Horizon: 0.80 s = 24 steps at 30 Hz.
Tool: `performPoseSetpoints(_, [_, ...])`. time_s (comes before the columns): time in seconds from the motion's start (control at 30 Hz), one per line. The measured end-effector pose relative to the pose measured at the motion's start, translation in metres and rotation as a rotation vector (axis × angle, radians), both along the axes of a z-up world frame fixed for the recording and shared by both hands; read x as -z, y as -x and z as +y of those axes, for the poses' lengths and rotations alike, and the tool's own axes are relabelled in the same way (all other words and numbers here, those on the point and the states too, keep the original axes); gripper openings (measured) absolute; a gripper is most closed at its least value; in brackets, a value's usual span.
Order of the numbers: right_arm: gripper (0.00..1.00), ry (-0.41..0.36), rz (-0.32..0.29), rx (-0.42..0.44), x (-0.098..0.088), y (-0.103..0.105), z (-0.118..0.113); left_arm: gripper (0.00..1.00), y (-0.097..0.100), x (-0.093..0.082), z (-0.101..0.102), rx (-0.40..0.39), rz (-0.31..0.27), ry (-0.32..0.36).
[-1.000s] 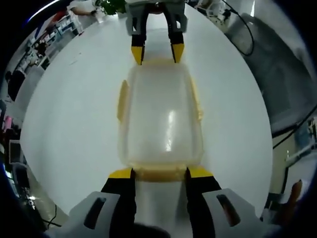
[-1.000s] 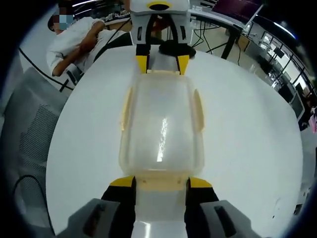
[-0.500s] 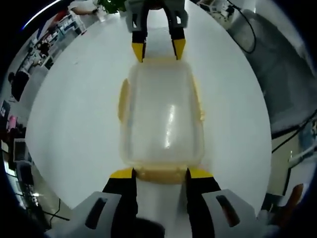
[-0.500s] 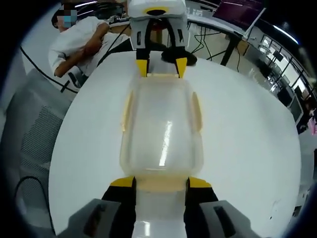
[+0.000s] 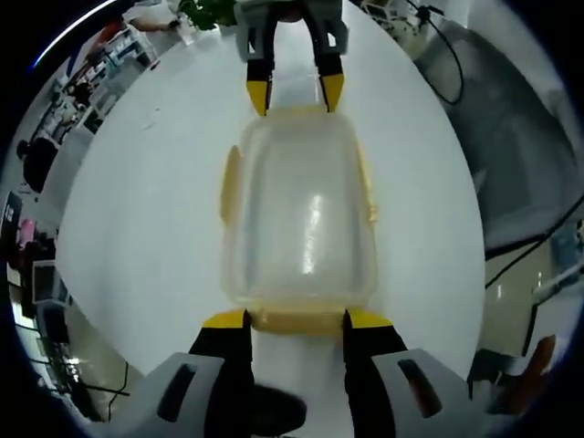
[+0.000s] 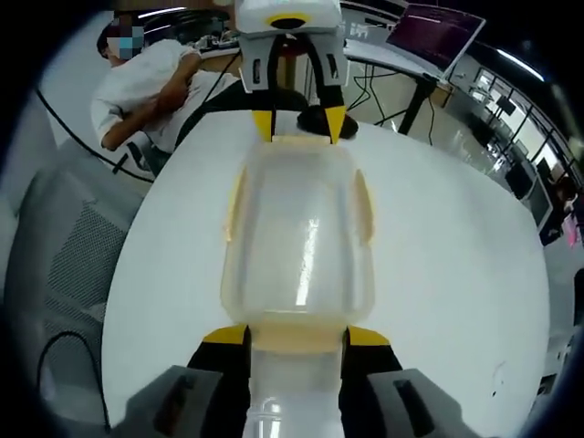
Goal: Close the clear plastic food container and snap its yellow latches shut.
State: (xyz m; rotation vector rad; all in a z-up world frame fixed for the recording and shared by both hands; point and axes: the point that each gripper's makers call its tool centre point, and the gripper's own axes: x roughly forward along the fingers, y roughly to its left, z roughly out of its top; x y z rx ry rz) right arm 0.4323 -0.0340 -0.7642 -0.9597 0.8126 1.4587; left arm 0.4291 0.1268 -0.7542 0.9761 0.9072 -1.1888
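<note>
A: Clear plastic, rimmed in yellow: which item is this, and where does it lie?

B: It is the food container (image 5: 298,219), lid down on its body, lying flat on the white round table (image 5: 137,210). In the left gripper view it runs lengthwise away from the camera; the right gripper view shows the same container (image 6: 297,245) from the opposite end, on the same table (image 6: 438,265).

A: Where are the yellow latches?

B: One latch at each short end and one along each long side. In the left gripper view the near end latch (image 5: 297,319) sits between the left gripper's yellow-tipped jaws, and the side latches (image 5: 229,181) lie against the walls. In the right gripper view the near end latch (image 6: 297,339) sits likewise between the right gripper's jaws.

A: How does each claw stand?

B: The left gripper (image 5: 297,318) has its jaws spread apart, one tip at each corner of the near end, touching or just beside it; whether they press cannot be told. The right gripper (image 6: 297,335) stands the same way at its own end. Each also appears at the far end of the other's view: the right gripper (image 5: 294,93) and the left gripper (image 6: 297,123), tips parted astride the far end latch.

A: What surrounds the table?

B: A seated person in a white shirt (image 6: 146,78), grey mesh chairs (image 6: 55,265), and a laptop (image 6: 433,26) on a desk beyond.
</note>
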Motion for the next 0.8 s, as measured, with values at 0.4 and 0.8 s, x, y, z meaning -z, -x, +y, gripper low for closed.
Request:
performPoseSetpoints(0.4, [0.36, -0.003, -0.032, -0.013, -0.018, -0.007, -0.014, 0.37, -0.004, -0.019, -0.014, -0.011, -0.019, 0.012])
performPoseSetpoints(0.8, [0.36, -0.008, -0.038, 0.004, -0.027, -0.01, -0.028, 0.37, -0.009, -0.029, -0.029, 0.004, -0.037, 0.006])
